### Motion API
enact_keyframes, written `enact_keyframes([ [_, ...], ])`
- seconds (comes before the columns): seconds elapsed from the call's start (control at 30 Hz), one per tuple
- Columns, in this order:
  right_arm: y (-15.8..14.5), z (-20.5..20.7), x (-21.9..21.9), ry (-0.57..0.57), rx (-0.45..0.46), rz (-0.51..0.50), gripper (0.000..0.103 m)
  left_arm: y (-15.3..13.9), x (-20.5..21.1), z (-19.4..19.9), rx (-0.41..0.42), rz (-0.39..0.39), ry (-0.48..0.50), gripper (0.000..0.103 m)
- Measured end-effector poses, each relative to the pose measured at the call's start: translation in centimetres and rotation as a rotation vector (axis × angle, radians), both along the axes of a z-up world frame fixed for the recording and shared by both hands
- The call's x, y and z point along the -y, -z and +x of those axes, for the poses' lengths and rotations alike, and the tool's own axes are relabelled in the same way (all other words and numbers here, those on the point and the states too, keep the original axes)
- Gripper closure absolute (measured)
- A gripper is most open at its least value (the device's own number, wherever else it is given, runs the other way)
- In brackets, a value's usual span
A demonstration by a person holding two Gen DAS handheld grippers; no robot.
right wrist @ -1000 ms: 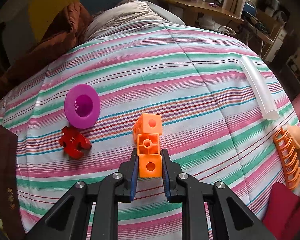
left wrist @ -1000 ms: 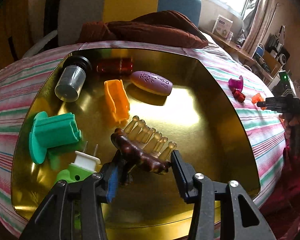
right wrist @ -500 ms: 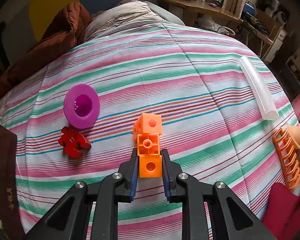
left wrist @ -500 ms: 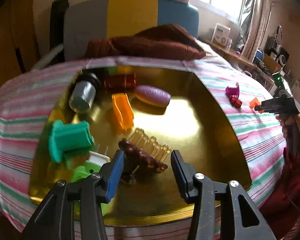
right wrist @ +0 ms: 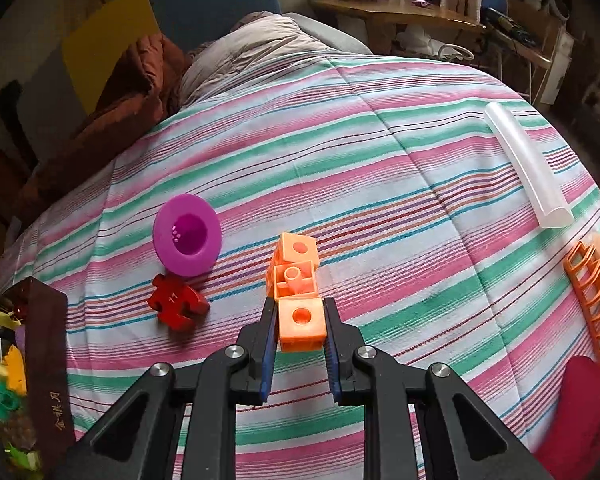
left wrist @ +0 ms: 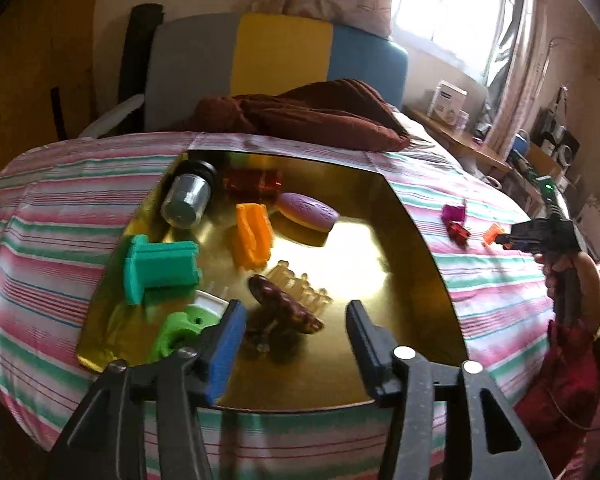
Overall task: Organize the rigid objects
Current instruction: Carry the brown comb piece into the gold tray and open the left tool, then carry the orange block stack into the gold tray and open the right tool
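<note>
A gold tray (left wrist: 428, 280) lies on the striped bedcover. It holds a brown hair claw (left wrist: 286, 310), a green block (left wrist: 160, 272), an orange piece (left wrist: 254, 236), a purple oval (left wrist: 306, 212), a grey cup (left wrist: 186, 200), a red cylinder (left wrist: 254, 182) and a green-white plug (left wrist: 186, 322). My left gripper (left wrist: 294, 332) is open and empty above the tray's near part, pulled back from the claw. My right gripper (right wrist: 299, 330) is shut on the near cube of an orange cube chain (right wrist: 300, 280) that lies on the cover.
On the cover lie a purple funnel (right wrist: 187, 235), a red puzzle piece (right wrist: 176, 302), a clear tube (right wrist: 526, 168) and an orange comb-like clip (right wrist: 594, 304). The tray's dark wall (right wrist: 46, 360) stands at the left. A brown blanket (left wrist: 312, 114) lies behind the tray.
My left gripper has backed up and away from the hair claw, which stays in the tray. My right gripper stays shut on the orange cubes without moving.
</note>
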State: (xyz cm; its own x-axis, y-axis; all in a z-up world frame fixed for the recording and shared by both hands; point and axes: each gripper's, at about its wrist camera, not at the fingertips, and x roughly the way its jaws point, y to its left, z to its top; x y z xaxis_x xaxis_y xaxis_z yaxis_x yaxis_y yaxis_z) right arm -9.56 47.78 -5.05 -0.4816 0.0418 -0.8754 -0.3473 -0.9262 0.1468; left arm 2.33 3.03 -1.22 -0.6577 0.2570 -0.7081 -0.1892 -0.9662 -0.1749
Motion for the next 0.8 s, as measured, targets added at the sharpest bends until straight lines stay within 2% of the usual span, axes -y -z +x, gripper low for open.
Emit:
enact_keyframes([
  [0.13, -0.4, 0.1, 0.6, -0.033, -0.022, 0.015, 0.082, 0.1, -0.6, 0.4, 0.006, 0.006, 0.034, 0.036],
  [0.23, -1.1, 0.1, 1.8, -0.076, -0.051, 0.018, 0.082, 0.0, -0.6, 0.6, 0.005, 0.0, 0.049, 0.036],
  [0.37, -2.3, 1.0, 3.4, -0.117, -0.089, -0.046, 0.082, 0.1, -0.2, 0.8, 0.003, -0.025, 0.056, 0.036],
  [0.43, -2.8, 1.5, 4.8, -0.148, -0.099, -0.061, 0.082, 0.3, 0.1, 0.9, 0.007, -0.018, 0.053, 0.036],
  [0.6, -3.3, 2.3, 7.7, -0.198, -0.101, -0.022, 0.082, 0.5, 1.0, 1.2, 0.008, 0.006, 0.045, 0.036],
  [0.8, -5.0, 3.5, 10.1, -0.236, -0.149, -0.079, 0.082, 0.3, 1.8, 1.7, -0.016, 0.016, 0.035, 0.036],
])
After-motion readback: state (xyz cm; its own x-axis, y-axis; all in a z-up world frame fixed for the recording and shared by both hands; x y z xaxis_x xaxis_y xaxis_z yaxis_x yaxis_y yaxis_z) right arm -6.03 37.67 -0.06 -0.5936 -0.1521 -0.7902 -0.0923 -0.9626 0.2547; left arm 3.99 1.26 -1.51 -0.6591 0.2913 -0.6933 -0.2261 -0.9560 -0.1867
